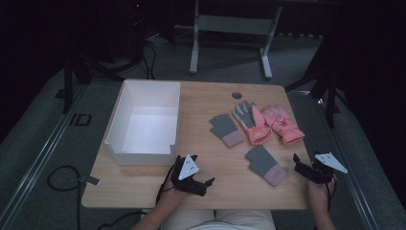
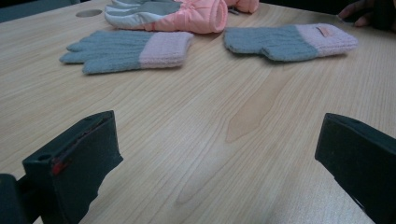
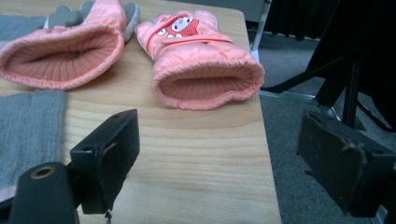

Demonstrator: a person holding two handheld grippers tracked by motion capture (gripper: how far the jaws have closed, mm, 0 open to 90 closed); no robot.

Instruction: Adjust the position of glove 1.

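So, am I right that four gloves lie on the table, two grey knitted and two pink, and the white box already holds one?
Not quite: in the high view the white box holds nothing. The two grey knitted gloves and two pink gloves all lie on the table.

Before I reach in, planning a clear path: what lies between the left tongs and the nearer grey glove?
Only bare wooden tabletop, seen in the left gripper view.
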